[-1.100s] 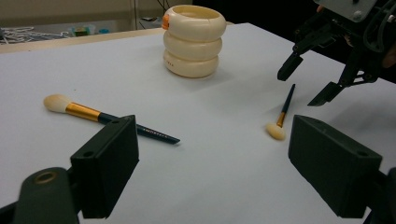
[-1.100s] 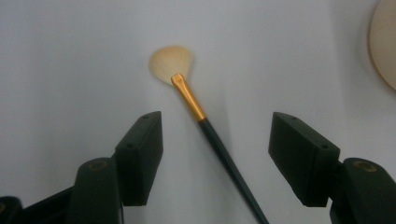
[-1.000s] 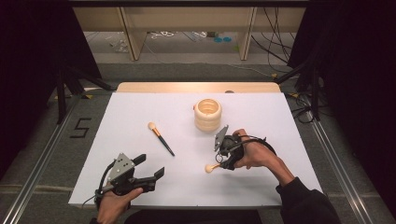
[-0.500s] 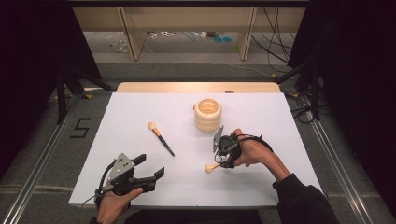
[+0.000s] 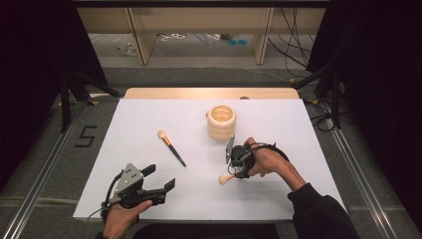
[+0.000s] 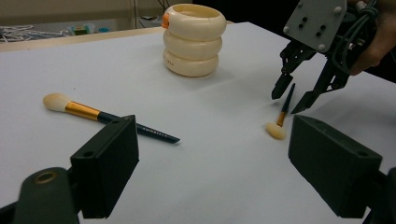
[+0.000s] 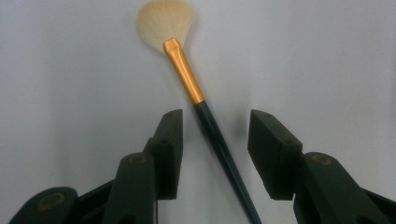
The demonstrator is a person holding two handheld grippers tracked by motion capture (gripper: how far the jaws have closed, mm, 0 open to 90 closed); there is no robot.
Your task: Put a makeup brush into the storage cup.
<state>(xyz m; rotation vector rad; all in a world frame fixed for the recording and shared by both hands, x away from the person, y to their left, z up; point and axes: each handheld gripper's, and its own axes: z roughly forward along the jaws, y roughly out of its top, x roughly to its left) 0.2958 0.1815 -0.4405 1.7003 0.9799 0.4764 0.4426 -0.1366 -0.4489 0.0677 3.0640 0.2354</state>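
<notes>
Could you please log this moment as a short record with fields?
surface: white table
holder: cream ringed holder, upright, far centre
brush 1: long brush, flat, left of holder
brush 2: fan brush, flat, handle between right jaws
right gripper: open, straddling fan brush, not clamped
left gripper: open, near front edge, holding nothing

A small makeup brush [image 7: 196, 88] with cream bristles, gold ferrule and dark handle lies flat on the white worktop [image 5: 149, 119]. A longer brush [image 5: 171, 148] of the same colours lies apart, left of a cream ringed holder [image 5: 221, 121] standing upright.
</notes>
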